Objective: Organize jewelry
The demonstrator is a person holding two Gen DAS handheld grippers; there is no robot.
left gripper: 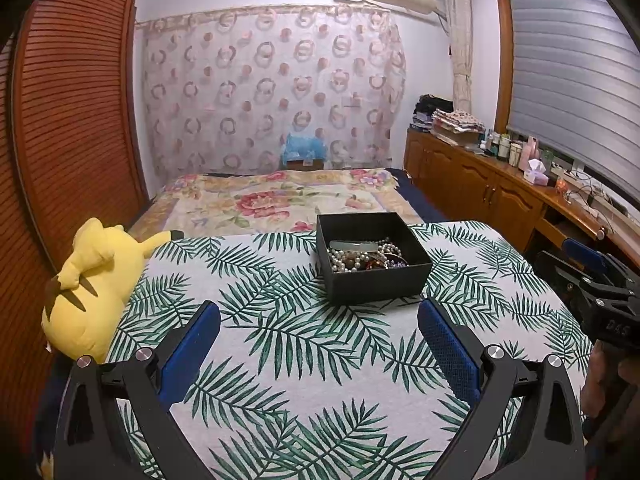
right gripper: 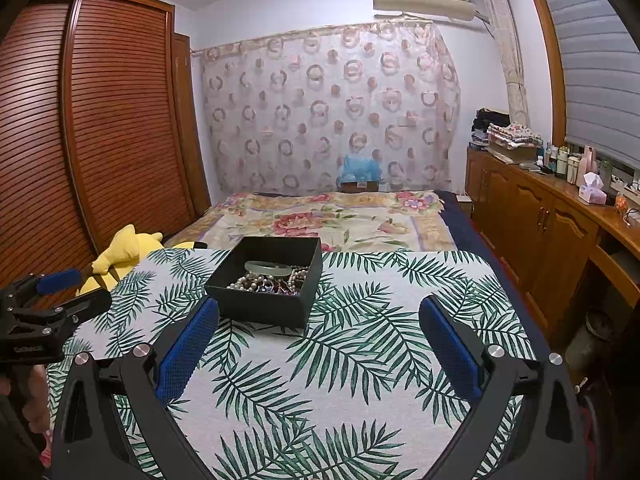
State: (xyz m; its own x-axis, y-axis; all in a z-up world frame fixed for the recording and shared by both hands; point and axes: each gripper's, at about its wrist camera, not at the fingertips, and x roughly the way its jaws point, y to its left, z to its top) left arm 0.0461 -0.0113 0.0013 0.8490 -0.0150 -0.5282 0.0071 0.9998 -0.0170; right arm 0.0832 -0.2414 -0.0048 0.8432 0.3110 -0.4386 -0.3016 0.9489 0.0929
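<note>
- Black box sitting on palm-print worktop, landmark for everything below.
- Inside box: pearl strand, pale bangle, darker beads mixed in; heaped in a tangle, not sorted.
- No jewelry visible on worktop outside box.
- Left tongs spread wide, empty, just short of box's near wall; box ahead, slightly right.
- Right tongs spread wide, empty; box ahead and left, near corner close to left finger.
- Both about equally near box.
- Bangle's long axis parallel to box's far wall.
- Yellow plush left of box, at worktop edge.
- Fits either a heap awaiting sorting or pieces gathered in.
</note>
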